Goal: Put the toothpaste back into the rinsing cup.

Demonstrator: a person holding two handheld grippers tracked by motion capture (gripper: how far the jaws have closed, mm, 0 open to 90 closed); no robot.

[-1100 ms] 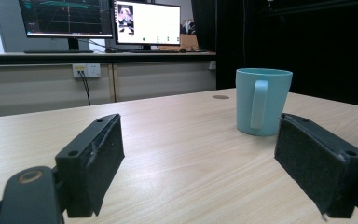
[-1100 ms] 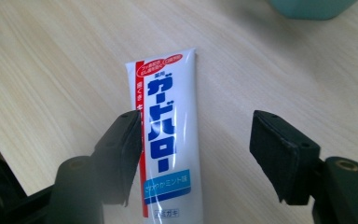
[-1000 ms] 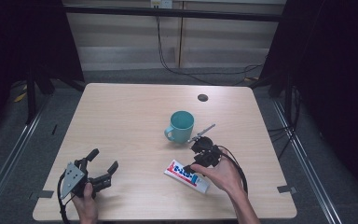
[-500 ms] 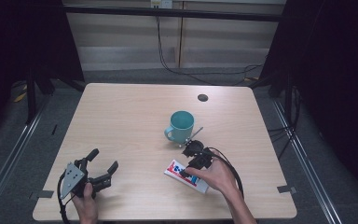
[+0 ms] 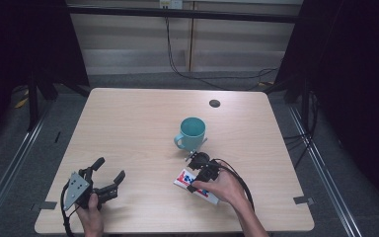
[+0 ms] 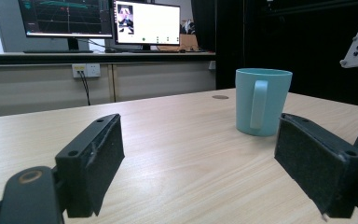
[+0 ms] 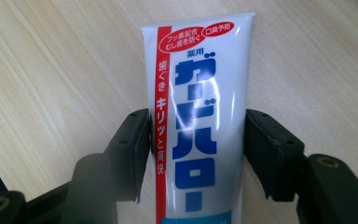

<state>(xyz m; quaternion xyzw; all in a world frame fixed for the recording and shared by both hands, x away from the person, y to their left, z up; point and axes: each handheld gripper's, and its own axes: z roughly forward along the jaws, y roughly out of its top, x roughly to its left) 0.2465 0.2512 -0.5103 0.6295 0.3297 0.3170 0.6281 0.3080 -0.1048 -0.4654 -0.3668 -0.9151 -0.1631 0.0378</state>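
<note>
**Right gripper closed around the toothpaste tube, left one idle**

While the table (image 5: 138, 123) lay under the high view, the count was short: one teal mug (image 5: 191, 132), one toothpaste tube (image 5: 183, 178), two hand-held grippers, and one small dark round spot (image 5: 214, 103) set in the tabletop near the far edge.

The mug stood upright near the middle of the table, handle toward the person's left-front. The tube lay flat just in front of it, toward the person, white with a red stripe and blue lettering.

And there was the right gripper (image 5: 201, 170), down over the tube! In the right gripper view its two black jaws sat one on each side of the tube (image 7: 200, 130), narrowed until the pads met its edges; the tube ran straight up between them, flat end pointing away, and rested on the wood. The right hand (image 5: 224, 190) gripped the tool from behind.

Over at the near left corner, the left gripper (image 5: 109, 174) was held low by the left hand (image 5: 92, 217), well apart from everything. Its jaws stood wide, nothing between them but bare tabletop, as the left gripper view (image 6: 214, 158) showed, with the mug (image 6: 262, 101) beyond them, handle facing the camera.
</note>
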